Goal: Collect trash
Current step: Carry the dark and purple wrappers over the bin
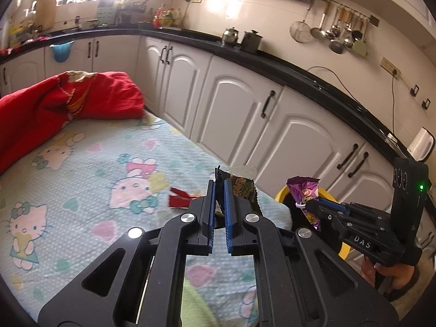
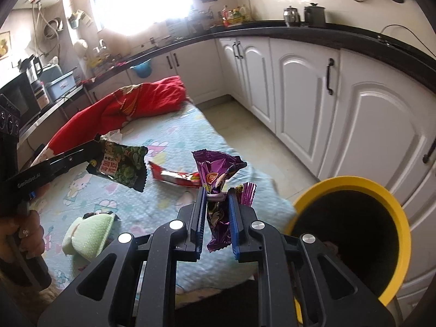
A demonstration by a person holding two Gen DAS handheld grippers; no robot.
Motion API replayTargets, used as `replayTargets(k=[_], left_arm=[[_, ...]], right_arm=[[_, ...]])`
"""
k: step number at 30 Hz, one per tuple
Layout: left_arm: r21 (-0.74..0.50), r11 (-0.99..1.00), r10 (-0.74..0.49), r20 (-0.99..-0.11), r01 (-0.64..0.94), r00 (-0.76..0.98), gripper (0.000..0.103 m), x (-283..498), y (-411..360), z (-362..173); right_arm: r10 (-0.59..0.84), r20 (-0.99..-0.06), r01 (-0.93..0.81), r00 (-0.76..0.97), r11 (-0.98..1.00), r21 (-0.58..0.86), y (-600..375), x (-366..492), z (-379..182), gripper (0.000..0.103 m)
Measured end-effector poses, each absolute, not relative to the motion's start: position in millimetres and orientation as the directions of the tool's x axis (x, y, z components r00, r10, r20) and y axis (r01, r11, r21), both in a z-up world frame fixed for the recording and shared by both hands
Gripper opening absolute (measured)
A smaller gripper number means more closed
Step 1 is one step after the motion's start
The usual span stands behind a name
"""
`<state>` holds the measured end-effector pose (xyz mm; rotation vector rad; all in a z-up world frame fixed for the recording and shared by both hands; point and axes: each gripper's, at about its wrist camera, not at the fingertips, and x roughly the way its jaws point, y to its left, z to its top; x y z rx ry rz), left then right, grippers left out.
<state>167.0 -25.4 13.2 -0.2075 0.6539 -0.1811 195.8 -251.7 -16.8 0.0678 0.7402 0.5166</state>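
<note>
My left gripper (image 1: 219, 184) is shut on a green-and-black snack wrapper (image 1: 242, 188), held above the bed; the right wrist view shows the same wrapper (image 2: 122, 167) hanging from that gripper (image 2: 96, 147). My right gripper (image 2: 216, 190) is shut on a crumpled purple wrapper (image 2: 215, 174), which also shows in the left wrist view (image 1: 303, 190) over the bin. A red wrapper (image 2: 177, 175) lies on the sheet (image 1: 179, 197). The yellow-rimmed black bin (image 2: 354, 188) stands off the bed's corner, right of my right gripper.
The bed has a cartoon-cat sheet (image 1: 81, 179) with a red blanket (image 1: 54, 103) bunched at its far end and a folded green cloth (image 2: 90, 234) near me. White cabinets (image 1: 234, 103) under a black counter run along the right, with a strip of floor (image 2: 245, 125) between.
</note>
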Motion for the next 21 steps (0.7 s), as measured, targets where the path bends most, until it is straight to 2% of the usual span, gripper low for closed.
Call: replayTargets(k=[21], left_arm=[[-0.207, 0.951, -0.31, -0.591, 0.231, 0.745, 0.003, 175, -108, 10]], right_arm=[[0.391, -0.622, -0.277, 0.679, 0.92, 0.276, -340, 195, -26, 0.015]])
